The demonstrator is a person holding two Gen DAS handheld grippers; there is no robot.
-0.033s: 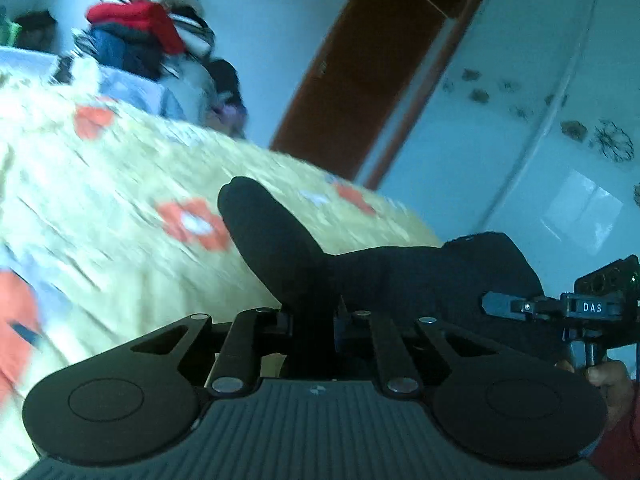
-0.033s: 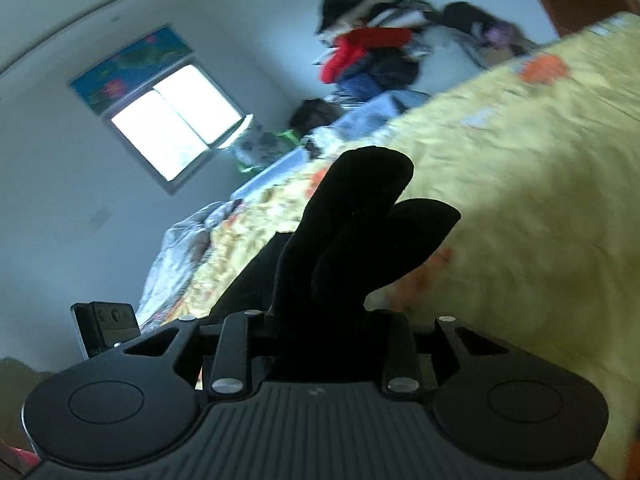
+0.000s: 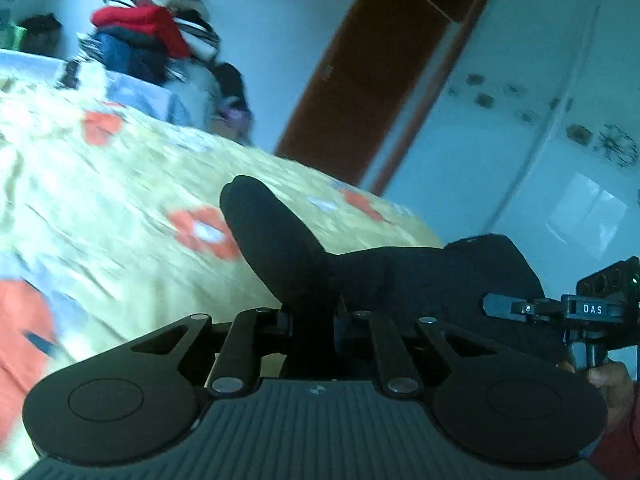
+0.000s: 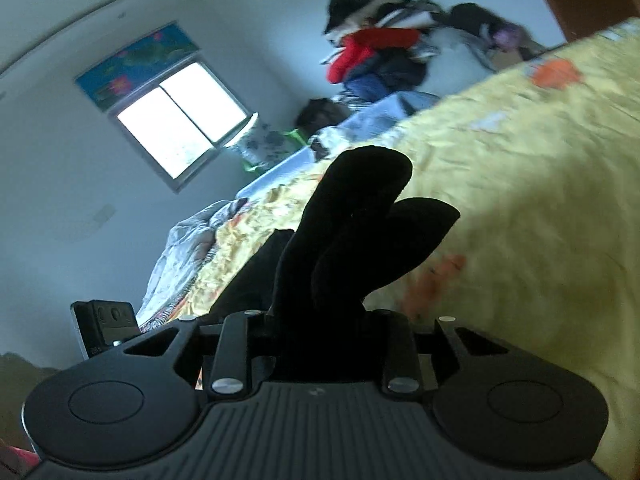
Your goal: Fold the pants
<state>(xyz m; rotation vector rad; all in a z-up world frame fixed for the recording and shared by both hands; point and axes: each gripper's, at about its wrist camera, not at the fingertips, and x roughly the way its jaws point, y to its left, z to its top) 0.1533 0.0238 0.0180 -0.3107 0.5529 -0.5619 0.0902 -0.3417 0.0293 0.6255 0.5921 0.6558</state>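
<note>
The black pants are held up above a yellow floral bedspread. My left gripper is shut on a fold of the black cloth, which sticks up past the jaws. My right gripper is shut on another bunch of the pants, with two rounded folds standing above it. In the left wrist view the right gripper and the hand holding it show at the far right, behind the stretched cloth. The fingertips of both grippers are hidden by the fabric.
A pile of clothes sits at the far side of the bed, also in the right wrist view. A brown door and a white wardrobe stand beyond the bed. A window is on the wall.
</note>
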